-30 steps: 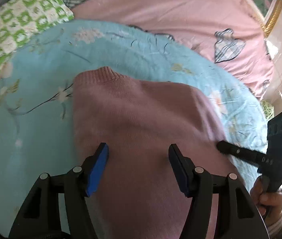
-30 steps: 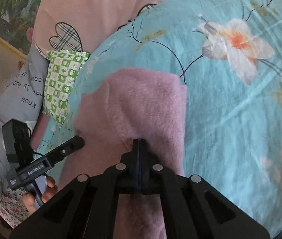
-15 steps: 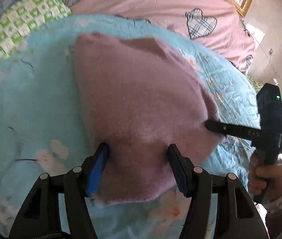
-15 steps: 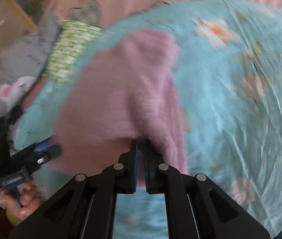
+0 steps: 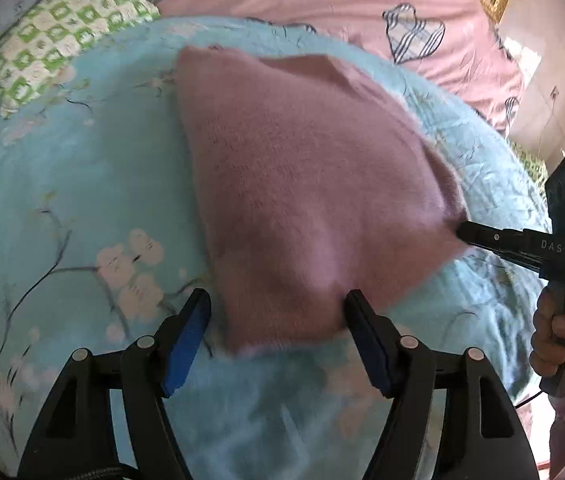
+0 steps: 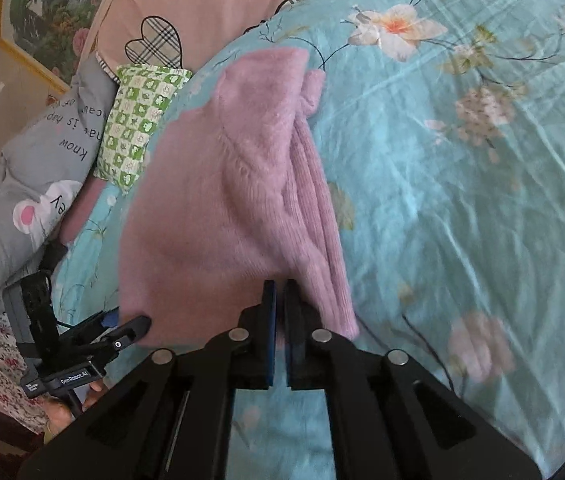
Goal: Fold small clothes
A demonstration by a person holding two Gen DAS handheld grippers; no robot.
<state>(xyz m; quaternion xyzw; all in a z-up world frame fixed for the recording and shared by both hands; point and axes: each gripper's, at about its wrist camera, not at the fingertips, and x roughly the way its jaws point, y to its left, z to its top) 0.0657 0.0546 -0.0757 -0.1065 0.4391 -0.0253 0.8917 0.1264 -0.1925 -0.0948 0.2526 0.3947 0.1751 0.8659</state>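
Observation:
A folded pink knit sweater [image 5: 302,200] lies on the blue floral bedspread [image 5: 62,208]; it also shows in the right wrist view [image 6: 222,200]. My left gripper [image 5: 278,320] is open, its blue pads either side of the sweater's near edge, holding nothing. My right gripper [image 6: 280,300] is shut on the sweater's near edge, and it shows in the left wrist view [image 5: 462,234] at the sweater's right corner. The left gripper shows in the right wrist view [image 6: 130,326] at the sweater's lower left.
A green checked pillow [image 5: 62,28] and a pink duvet with plaid hearts [image 5: 342,4] lie beyond the sweater. A grey quilt with lettering [image 6: 30,184] is at the left. A framed picture [image 6: 50,12] hangs on the wall.
Both grippers have pulled back toward me, with the sweater's near edge drawn along. The left gripper's open pads went from over the sweater's middle to its near edge.

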